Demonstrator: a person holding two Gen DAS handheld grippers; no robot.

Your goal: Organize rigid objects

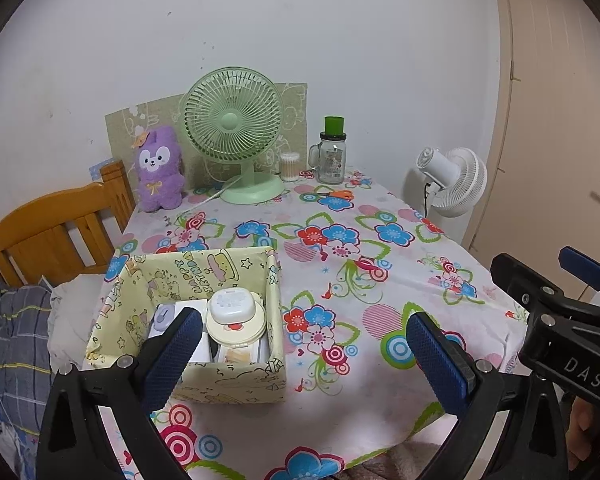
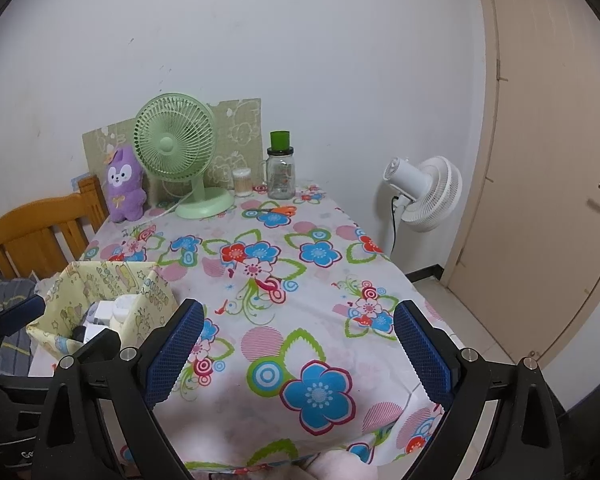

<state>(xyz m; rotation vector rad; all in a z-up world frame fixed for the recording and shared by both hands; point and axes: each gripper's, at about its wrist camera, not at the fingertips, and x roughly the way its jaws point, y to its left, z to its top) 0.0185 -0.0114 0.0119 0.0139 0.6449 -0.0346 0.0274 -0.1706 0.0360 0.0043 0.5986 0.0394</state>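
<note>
A pale yellow patterned box [image 1: 236, 384] stands on the flowered tablecloth [image 1: 340, 280] at the front left. It holds a white round-cornered case [image 1: 234, 305] on a cream round compact [image 1: 240, 330], a lilac item [image 1: 163, 317] and white boxes. The box also shows in the right wrist view [image 2: 148, 304]. My left gripper [image 1: 304, 354] is open and empty, held above the table's front edge just right of the box. My right gripper [image 2: 300, 350] is open and empty over the front of the table; it also shows in the left wrist view [image 1: 572, 280].
At the back stand a green desk fan [image 1: 236, 136], a purple plush [image 1: 158, 170], a cotton swab jar [image 1: 290, 166], a glass jar with green lid [image 1: 332, 156] and orange scissors [image 1: 334, 194]. A wooden chair [image 1: 52, 232] is left, a white fan [image 1: 452, 184] and door [image 1: 560, 120] right.
</note>
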